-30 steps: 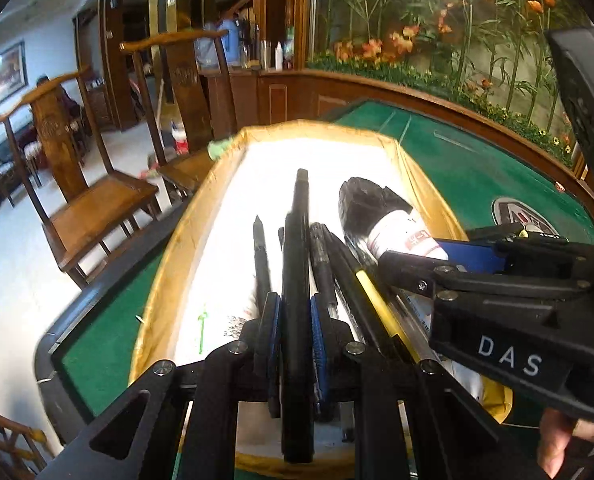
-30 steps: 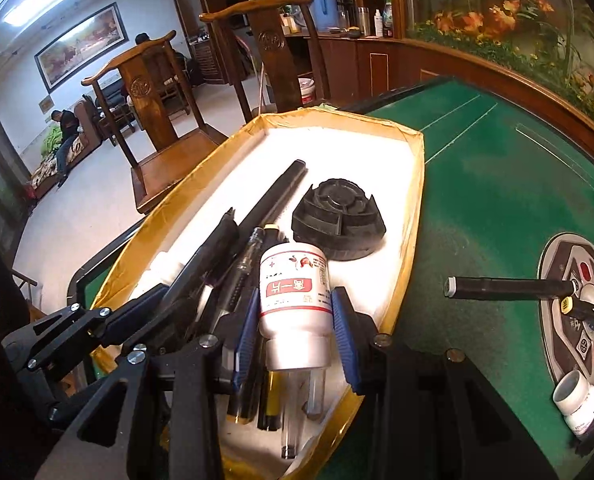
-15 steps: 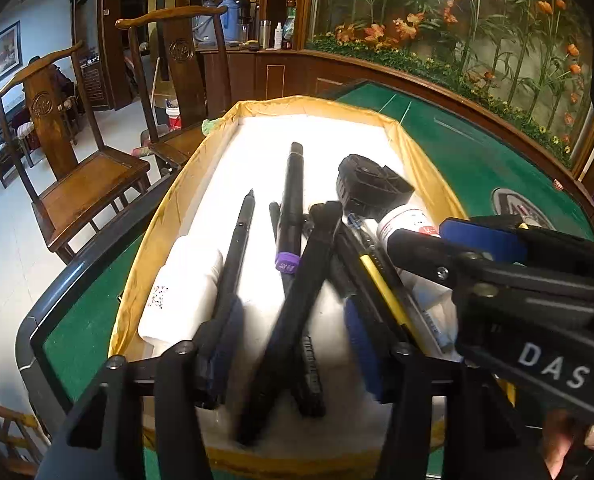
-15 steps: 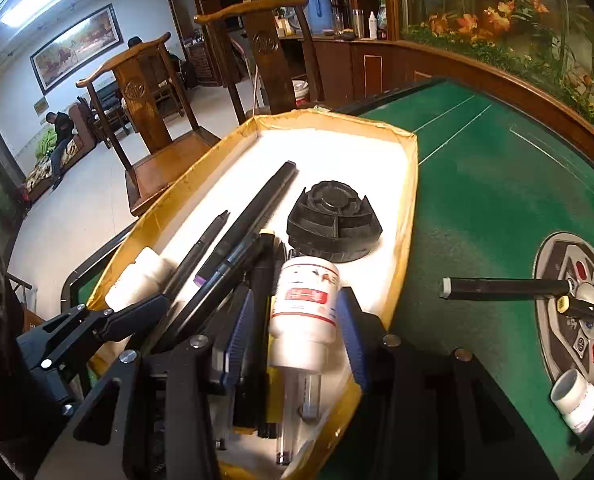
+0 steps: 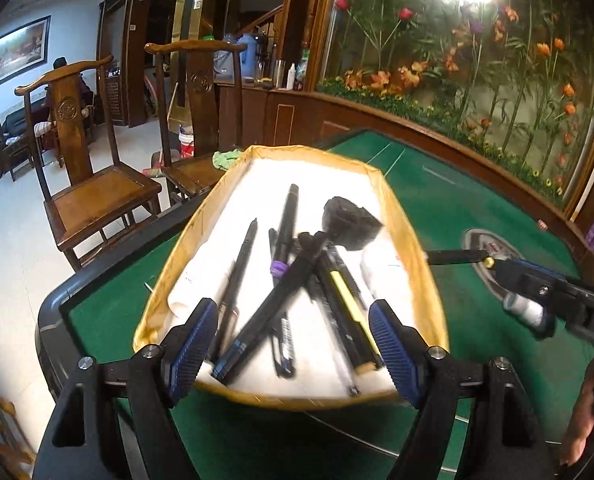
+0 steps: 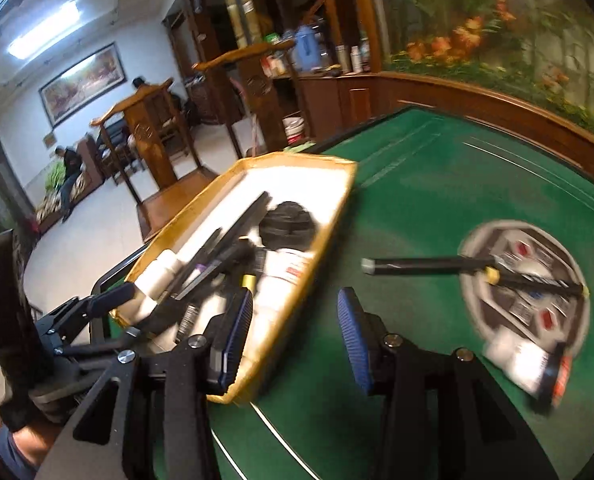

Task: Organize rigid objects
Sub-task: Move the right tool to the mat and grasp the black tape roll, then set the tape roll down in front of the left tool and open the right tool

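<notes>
The left gripper (image 5: 293,332) is hovering over the near end of a yellow-rimmed tray (image 5: 425,264) lined in white, its blue-padded jaws opening wide with nothing pressed between the pads; the near ends of the pens are merely showing in the gap below. Inside the tray, a heap of pens is lying lengthwise: a long black marker (image 5: 287,220) is pointing toward 12 o'clock, a thin black pen (image 5: 239,264) is sitting at its 9 o'clock, a thick black pen (image 5: 273,300) is slanting across the pile, and a pen with a yellow stripe (image 5: 347,296) is lying toward 4 o'clock of the heap. A black ribbed cap (image 5: 349,222) is resting at about 1 o'clock of the pile, with a white bottle (image 5: 385,276) just beside it against the tray's right wall. The right gripper (image 6: 295,338) is hanging over the green felt table (image 6: 437,184) just beside the tray's right rim, its jaws standing partly apart and gripping nothing. At its 2 o'clock, a black stick (image 6: 417,266) is lying on the felt, reaching onto a round grey emblem (image 6: 525,280), where a second white bottle (image 6: 525,364) is lying blurred at 4 o'clock. Two wooden chairs (image 5: 97,184) are standing beyond the table at 10 o'clock.
</notes>
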Action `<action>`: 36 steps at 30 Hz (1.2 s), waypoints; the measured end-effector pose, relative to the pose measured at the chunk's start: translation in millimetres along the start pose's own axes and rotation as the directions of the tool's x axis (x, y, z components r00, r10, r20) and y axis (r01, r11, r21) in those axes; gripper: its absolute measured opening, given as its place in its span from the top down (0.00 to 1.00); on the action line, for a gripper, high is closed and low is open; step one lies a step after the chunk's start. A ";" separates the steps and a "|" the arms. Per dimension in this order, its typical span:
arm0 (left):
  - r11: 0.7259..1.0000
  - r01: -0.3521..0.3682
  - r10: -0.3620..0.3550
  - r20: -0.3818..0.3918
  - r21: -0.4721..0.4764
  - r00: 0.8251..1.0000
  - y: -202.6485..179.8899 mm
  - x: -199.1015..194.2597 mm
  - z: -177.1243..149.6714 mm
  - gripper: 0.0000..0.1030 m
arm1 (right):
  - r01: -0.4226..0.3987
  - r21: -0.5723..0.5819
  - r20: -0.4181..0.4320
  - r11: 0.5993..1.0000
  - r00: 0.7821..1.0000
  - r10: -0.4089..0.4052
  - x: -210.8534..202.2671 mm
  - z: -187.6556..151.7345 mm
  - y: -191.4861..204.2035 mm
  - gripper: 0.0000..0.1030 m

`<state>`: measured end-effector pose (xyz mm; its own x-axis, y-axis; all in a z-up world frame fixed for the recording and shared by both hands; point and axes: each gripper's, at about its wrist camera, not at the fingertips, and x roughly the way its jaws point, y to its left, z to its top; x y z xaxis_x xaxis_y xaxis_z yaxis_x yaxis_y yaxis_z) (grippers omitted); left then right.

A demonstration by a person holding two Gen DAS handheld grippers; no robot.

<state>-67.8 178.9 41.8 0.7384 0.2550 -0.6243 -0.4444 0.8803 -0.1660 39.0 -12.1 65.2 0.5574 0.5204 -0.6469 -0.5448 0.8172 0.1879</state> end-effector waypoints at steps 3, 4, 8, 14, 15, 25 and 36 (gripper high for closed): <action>1.000 0.014 -0.015 0.031 0.026 0.999 -13.8 -12.7 -8.5 0.21 | 0.050 0.081 0.026 0.995 0.998 -0.053 -21.2 -9.0 -43.2 0.58; 0.999 0.024 -0.025 0.035 0.042 0.999 -19.5 -16.0 -11.5 0.21 | 0.075 0.116 0.031 0.990 0.996 -0.079 -29.0 -12.9 -63.2 0.58; 0.988 0.072 -0.077 0.029 0.135 0.997 -52.9 -25.8 -25.9 0.21 | 0.157 0.272 0.036 0.949 0.984 -0.173 -51.5 -25.8 -134.1 0.58; 0.972 0.133 -0.135 -0.003 0.193 0.991 -84.2 -26.9 -38.5 0.21 | 0.191 0.425 -0.011 0.885 0.979 -0.206 -54.7 -49.0 -208.7 0.58; 0.970 0.138 -0.139 -0.009 0.202 0.990 -87.8 -25.9 -39.9 0.21 | 0.180 0.447 -0.022 0.876 0.981 -0.190 -49.8 -52.2 -214.5 0.58; 0.944 0.181 -0.174 -0.051 0.274 0.983 -110.3 -22.8 -54.0 0.21 | -0.009 0.452 0.007 0.892 1.000 0.007 -20.0 -56.3 -206.7 0.54; 0.940 0.190 -0.183 -0.051 0.284 0.982 -109.3 -29.4 -54.1 0.21 | -0.122 0.147 -0.070 0.982 0.989 0.133 -23.2 -45.0 -123.5 0.42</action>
<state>-68.4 53.6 37.0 0.7804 0.0690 -0.6214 -0.1336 0.9893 -0.0580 65.2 -136.3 23.7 0.4349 0.6062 -0.6659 -0.5108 0.7751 0.3719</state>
